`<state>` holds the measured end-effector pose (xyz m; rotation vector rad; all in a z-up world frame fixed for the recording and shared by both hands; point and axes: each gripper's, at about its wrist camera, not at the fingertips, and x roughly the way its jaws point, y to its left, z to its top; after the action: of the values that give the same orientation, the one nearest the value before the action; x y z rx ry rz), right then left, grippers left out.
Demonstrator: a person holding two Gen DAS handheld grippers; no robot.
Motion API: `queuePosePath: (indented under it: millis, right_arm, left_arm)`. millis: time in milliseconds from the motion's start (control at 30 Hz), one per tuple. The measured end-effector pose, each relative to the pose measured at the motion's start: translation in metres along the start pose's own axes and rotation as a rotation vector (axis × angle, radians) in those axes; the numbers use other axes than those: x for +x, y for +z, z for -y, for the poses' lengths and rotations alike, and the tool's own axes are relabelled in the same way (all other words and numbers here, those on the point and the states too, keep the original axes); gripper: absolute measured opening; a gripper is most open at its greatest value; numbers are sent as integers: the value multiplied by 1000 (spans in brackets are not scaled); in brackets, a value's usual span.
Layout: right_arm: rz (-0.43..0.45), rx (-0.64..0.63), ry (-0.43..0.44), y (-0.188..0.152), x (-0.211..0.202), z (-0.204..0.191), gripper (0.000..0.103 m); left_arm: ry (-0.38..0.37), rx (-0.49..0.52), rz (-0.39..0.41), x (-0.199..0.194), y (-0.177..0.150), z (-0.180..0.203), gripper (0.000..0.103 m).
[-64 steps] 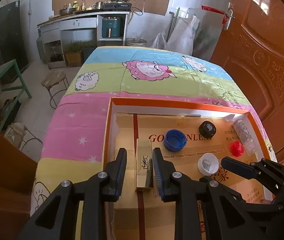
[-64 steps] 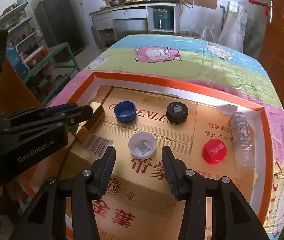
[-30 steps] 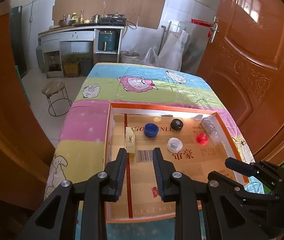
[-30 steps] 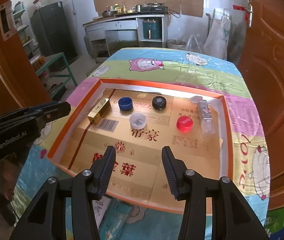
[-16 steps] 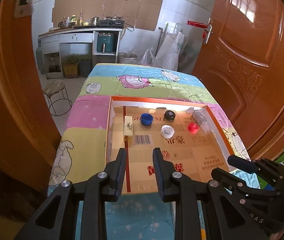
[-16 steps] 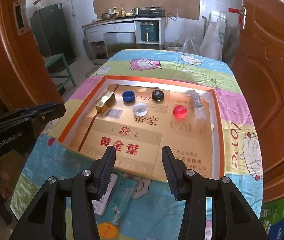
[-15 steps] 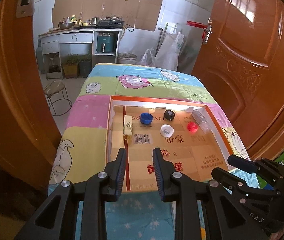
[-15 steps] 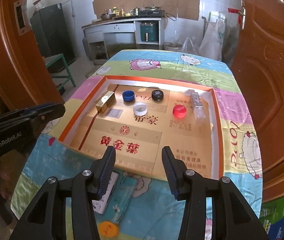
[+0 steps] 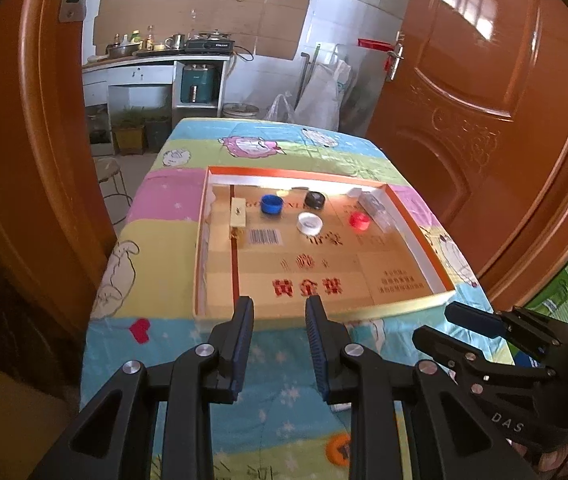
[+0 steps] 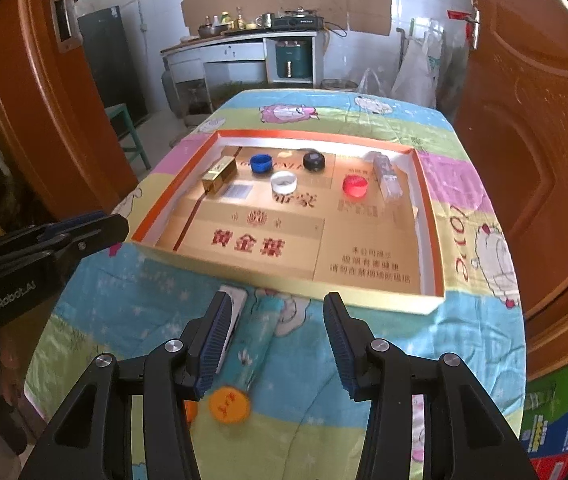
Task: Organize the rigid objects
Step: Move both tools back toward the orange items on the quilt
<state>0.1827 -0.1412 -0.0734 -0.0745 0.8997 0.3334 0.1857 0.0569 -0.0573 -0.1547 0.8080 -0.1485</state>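
**Both grippers held empty above the near end of the table, with the sorted items lying in the tray**

The left gripper [image 9: 277, 312] hung over the near rim of the shallow orange-edged cardboard tray [image 9: 424, 264], its two black fingers set a narrow gap apart with nothing between them. The right gripper [image 10: 275, 320] hovered over the cartoon-printed tablecloth [image 10: 480, 320] just short of the tray [image 10: 428, 216], its jaws standing moderately wide and likewise empty.

Inside the tray, toward its far end, lay the task's things. A small gold rectangular box [image 9: 238, 211] rested at the far left, near the left wall. To its right sat a blue plastic bottle cap [image 9: 271, 204], then a black round cap [image 9: 315, 200]. A white open-topped cap [image 9: 310, 223] lay a little nearer, between the blue and black ones. A red plastic cap [image 9: 359, 221] sat further right, just beside a clear plastic rectangular container [image 9: 376, 206] lying along the right wall. All were apart from one another and well away from both grippers.

On the cloth, outside the tray, a white flat rectangular item [image 10: 235, 300] lay partly behind the right gripper's left finger; what it was could not be told. An orange round disc [image 10: 229, 405] showed on the cloth nearer the camera.
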Motion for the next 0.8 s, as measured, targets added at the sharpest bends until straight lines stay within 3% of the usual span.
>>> queuePosePath:
  millis: [300,500,800]
  right_arm:
    - [-23,19,-10,-25,-3,-1,49]
    - [-43,24,-16,-40,-2,-2,49]
    - [-63,50,-27,-53,0,4,49]
  left_arm:
    - [-53,45,10,-7,-40,15,27]
    - [-93,150,24,-7,-80,40,27]
    - [-112,235,-24,12,-115,56,27]
